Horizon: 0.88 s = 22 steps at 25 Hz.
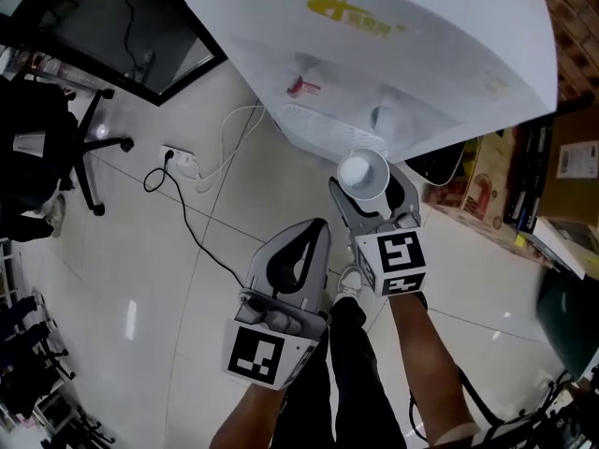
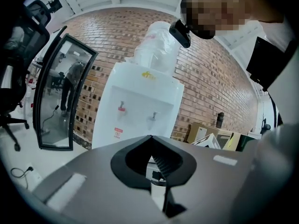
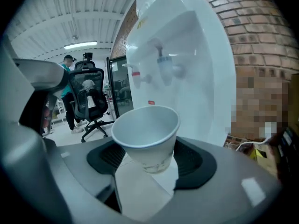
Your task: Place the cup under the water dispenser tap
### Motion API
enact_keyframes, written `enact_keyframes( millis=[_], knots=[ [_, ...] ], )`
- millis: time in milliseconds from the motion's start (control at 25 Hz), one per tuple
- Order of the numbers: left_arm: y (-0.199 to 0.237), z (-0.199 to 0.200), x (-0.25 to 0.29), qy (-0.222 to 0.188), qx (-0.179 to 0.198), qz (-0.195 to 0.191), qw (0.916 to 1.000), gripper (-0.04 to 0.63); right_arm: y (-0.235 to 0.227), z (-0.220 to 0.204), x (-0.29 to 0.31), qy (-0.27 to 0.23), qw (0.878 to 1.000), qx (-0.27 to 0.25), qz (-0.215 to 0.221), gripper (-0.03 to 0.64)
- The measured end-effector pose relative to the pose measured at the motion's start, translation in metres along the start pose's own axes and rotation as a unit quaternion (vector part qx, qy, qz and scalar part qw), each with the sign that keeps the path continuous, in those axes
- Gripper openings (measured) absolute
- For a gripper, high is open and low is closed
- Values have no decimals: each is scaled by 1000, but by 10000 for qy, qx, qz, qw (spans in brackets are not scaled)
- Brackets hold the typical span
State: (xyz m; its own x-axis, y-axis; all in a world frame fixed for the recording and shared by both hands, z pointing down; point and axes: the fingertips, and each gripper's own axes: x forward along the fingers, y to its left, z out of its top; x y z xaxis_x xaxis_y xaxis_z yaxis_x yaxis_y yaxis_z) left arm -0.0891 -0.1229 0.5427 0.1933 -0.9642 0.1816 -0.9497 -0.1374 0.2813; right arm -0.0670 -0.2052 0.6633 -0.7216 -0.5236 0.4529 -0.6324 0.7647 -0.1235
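Note:
A white paper cup stands upright in my right gripper, which is shut on its lower body. It hangs just in front of the white water dispenser, short of the drip tray, nearer the grey tap than the red tap. In the right gripper view the cup sits below both taps, the red tap and the grey tap. My left gripper is lower and to the left, jaws shut with nothing between them; its view faces the dispenser.
A power strip with black and white cables lies on the tiled floor left of the dispenser. An office chair and a glass panel stand at the left. Cardboard boxes crowd the dispenser's right side.

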Motion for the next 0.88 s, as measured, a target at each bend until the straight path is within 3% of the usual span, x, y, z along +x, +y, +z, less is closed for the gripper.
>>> enact_keyframes(
  millis=[200, 520, 880],
  knots=[
    [-2, -14, 7, 99, 15, -108, 9999, -8, -18, -11, 26, 36, 9998, -60, -186, 330],
    [13, -44, 0, 453, -112, 98, 9989, -8, -36, -20, 56, 90, 9987, -138, -480, 330],
    [17, -45, 2, 461, -119, 172, 9987, -8, -41, -22, 66, 63, 9984, 218, -518, 330]
  ],
)
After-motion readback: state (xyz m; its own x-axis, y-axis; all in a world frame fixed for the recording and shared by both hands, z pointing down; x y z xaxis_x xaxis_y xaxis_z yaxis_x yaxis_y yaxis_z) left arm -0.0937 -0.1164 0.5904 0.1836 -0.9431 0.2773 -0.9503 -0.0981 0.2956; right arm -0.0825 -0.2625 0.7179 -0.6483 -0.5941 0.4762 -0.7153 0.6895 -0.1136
